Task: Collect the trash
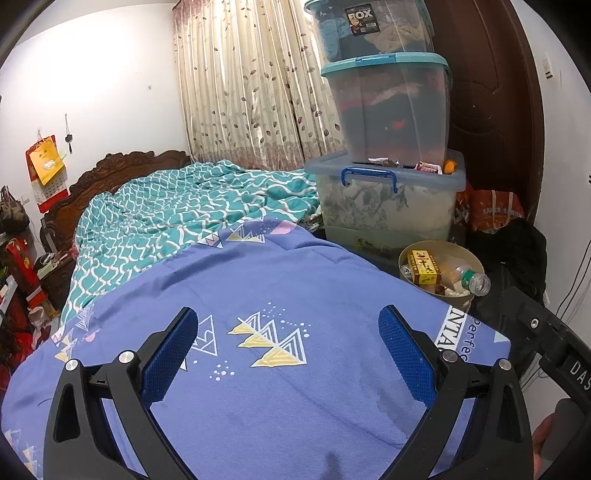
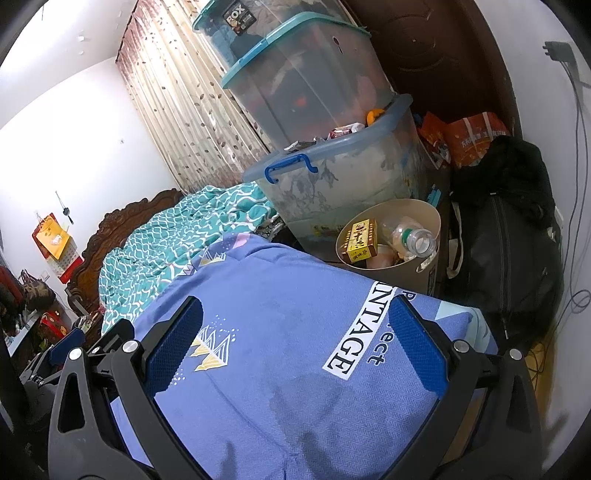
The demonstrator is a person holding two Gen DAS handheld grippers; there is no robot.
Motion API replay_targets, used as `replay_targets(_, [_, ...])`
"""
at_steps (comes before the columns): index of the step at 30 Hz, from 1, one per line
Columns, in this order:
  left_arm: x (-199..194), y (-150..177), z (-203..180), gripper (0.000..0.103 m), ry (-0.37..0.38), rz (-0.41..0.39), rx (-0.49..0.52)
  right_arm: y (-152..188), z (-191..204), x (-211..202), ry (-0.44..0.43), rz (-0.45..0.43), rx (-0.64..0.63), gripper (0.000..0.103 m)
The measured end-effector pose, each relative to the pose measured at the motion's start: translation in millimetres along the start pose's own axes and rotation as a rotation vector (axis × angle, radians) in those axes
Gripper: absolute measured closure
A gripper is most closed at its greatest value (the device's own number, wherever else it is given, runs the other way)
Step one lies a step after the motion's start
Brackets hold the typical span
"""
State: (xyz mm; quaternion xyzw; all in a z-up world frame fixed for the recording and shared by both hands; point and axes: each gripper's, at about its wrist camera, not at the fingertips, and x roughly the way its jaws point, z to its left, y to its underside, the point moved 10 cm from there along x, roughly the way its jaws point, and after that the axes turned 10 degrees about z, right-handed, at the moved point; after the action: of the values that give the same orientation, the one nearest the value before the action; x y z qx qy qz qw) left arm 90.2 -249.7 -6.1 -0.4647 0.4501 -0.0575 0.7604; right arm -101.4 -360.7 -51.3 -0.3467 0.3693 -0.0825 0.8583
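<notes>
Both grippers [image 1: 288, 334] [image 2: 295, 332] agape above blue bedsheet [image 1: 295, 266]

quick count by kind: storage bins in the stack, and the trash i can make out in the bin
Clear plastic storage bins, stacked: 3, bottom blue-handled bin, middle teal-lidded bin, top bin
Yellow cardboard box in beige round trash bin: 1
Clear plastic bottle with green label: 1
Total: 5

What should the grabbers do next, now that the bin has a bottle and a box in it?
Probably look around for more trash. Both the left gripper and right gripper are open and hold nothing above the blue bedspread, which shows no litter. The plastic bottle and yellow box already lie in the beige bin.
</notes>
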Motion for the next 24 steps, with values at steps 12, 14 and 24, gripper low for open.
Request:
replay_targets(12, [0.1,5.4,-2.6,0.009,0.050,0.032,-0.006,2.0,2.7,0.1,0.000,0.009,-0.004,0.003])
replay_targets(14, [-0.1,5.4,-2.2,0.009,0.048,0.031,-0.007,2.2,2.6,0.4,0.000,0.009,-0.005,0.003])
replay_targets(24, [1.1,8.1,2.2,0.009,0.045,0.045,-0.012,4.1,3.2,0.2,0.000,0.014,-0.005,0.003])
